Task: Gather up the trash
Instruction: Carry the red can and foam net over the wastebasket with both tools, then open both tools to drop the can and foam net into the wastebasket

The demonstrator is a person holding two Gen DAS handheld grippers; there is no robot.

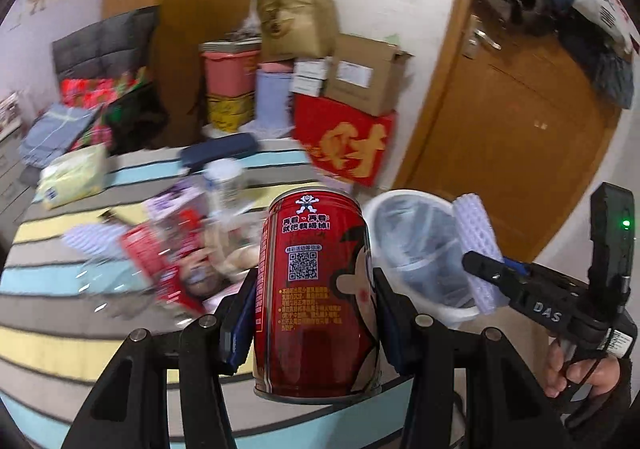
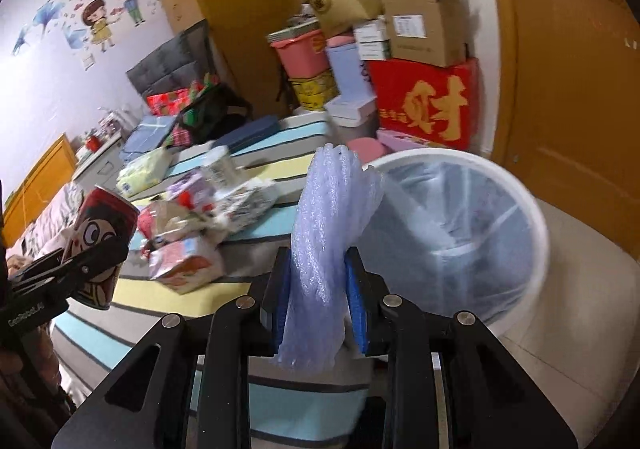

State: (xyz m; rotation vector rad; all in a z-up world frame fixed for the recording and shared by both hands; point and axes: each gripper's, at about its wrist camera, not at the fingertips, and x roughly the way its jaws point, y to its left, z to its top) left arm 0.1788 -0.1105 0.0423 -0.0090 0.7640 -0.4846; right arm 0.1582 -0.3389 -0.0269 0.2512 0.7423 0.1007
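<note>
Trash pile (image 1: 172,249): cartons and wrappers strewn on the striped bedspread (image 1: 60,345), at 9 o'clock from the can in the left wrist view.
Left gripper (image 1: 316,313): clamped on an upright red drink can (image 1: 316,289), both pads against its sides, held above the bedspread.
Bin (image 2: 536,217): white, lined with a clear bag, on the floor at 3 o'clock from the bed edge.
Right gripper (image 2: 318,301): pinching a pale foam sheet (image 2: 324,233), whose top leans over the bin rim at 12 o'clock.
</note>
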